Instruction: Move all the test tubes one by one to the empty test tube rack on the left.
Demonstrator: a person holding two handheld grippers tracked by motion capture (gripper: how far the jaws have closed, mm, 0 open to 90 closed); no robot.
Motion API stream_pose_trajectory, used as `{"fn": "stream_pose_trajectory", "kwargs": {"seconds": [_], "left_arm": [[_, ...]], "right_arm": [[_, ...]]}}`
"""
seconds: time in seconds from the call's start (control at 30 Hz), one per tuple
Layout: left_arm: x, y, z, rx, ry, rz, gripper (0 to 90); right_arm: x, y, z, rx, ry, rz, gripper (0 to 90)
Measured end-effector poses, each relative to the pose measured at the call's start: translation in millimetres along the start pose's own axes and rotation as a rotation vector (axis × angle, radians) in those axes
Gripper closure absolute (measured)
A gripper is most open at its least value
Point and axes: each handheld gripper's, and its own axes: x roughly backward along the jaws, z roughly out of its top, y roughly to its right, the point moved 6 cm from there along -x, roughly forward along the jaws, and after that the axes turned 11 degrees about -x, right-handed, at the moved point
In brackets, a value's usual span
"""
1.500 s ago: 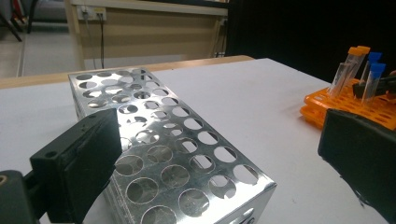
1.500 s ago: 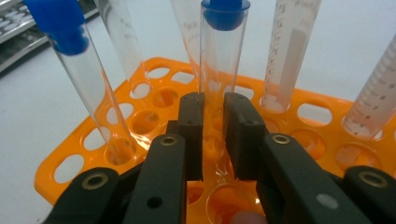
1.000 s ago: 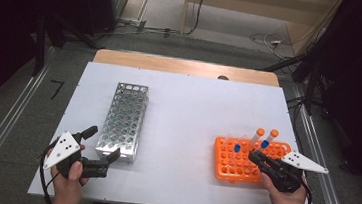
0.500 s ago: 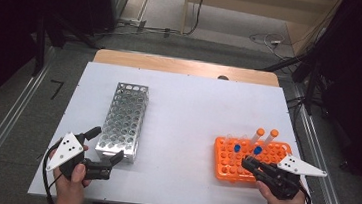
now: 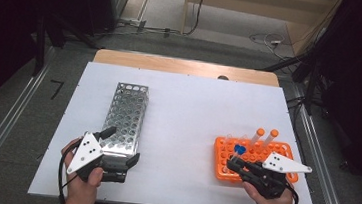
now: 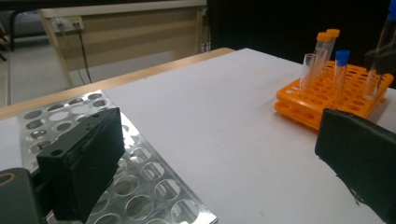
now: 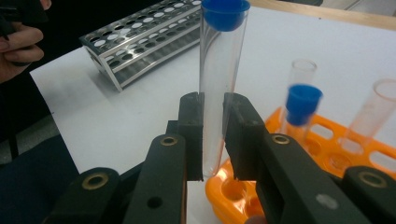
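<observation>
Two racks stand on the white desk (image 5: 188, 108): a metal rack (image 5: 125, 116) toward the left edge, reaching down near the front-left corner, and an orange rack (image 5: 254, 157) near the front-right corner, well apart from the first one. The right gripper (image 5: 236, 163) is held over the front-left corner of the orange rack, and its two black jaws are pressed on a clear tube with a blue cap (image 7: 218, 84), which they pinch at its lower part. In the right gripper view this tube stands almost upright between the pads, and its bottom end hangs just above an orange hole, not inside it. A second blue-capped tube (image 7: 299, 109) still sits in the orange rack just behind, and beside it are uncapped clear tubes (image 7: 373, 114). Two tubes with orange caps (image 5: 265, 140) stand at the far side of the same rack. The left gripper (image 5: 121, 149) is at the front end of the metal rack, with its jaws spread wide and nothing between them; in the left gripper view one pad is over the holes of the metal rack and the other is over the bare desk. The metal rack holds no tube that I can see.
</observation>
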Motion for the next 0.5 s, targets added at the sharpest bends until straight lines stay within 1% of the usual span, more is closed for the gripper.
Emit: {"fn": "stream_pose_trajectory", "kwargs": {"seconds": [0.03,0.07,0.17,0.2,0.27,0.3,0.4,0.43,0.47,0.5], "left_arm": [[0.0,0.0,0.0,0.0,0.0,0.0,1.8],[-2.6,1.7,1.7,0.003,-0.003,-0.011,1.7],[-9.4,6.6,7.2,-0.014,-0.014,-0.025,1.5],[-11.1,7.4,9.6,-0.012,-0.014,-0.027,1.4],[-15.6,8.7,14.6,-0.008,-0.015,-0.049,0.5],[-17.1,9.0,16.1,-0.005,-0.019,-0.055,0.1],[-22.8,9.9,23.7,0.003,-0.01,-0.076,0.1],[-24.8,10.6,26.8,0.007,-0.004,-0.083,0.1],[-29.4,12.2,33.0,0.002,0.0,-0.096,0.1],[-29.4,12.2,33.0,0.002,0.0,-0.096,0.1]], "right_arm": [[-2.5,-2.2,2.1,0.006,0.001,-0.001,75.2],[-2.5,-2.2,2.1,0.006,0.001,-0.001,75.2],[-10.6,-7.3,8.3,0.023,-0.003,0.004,75.2],[-13.3,-8.7,10.0,0.025,-0.005,0.006,75.2],[-18.7,-11.5,13.4,0.02,-0.009,0.012,75.2],[-24.4,-14.7,17.4,0.026,-0.011,0.018,75.2],[-29.4,-18.4,21.4,0.037,-0.013,0.025,75.2],[-33.6,-21.3,25.2,0.043,-0.014,0.034,75.2],[-35.6,-23.1,26.7,0.041,-0.019,0.044,75.2],[-37.5,-24.5,28.1,0.046,-0.025,0.053,75.2]]}}
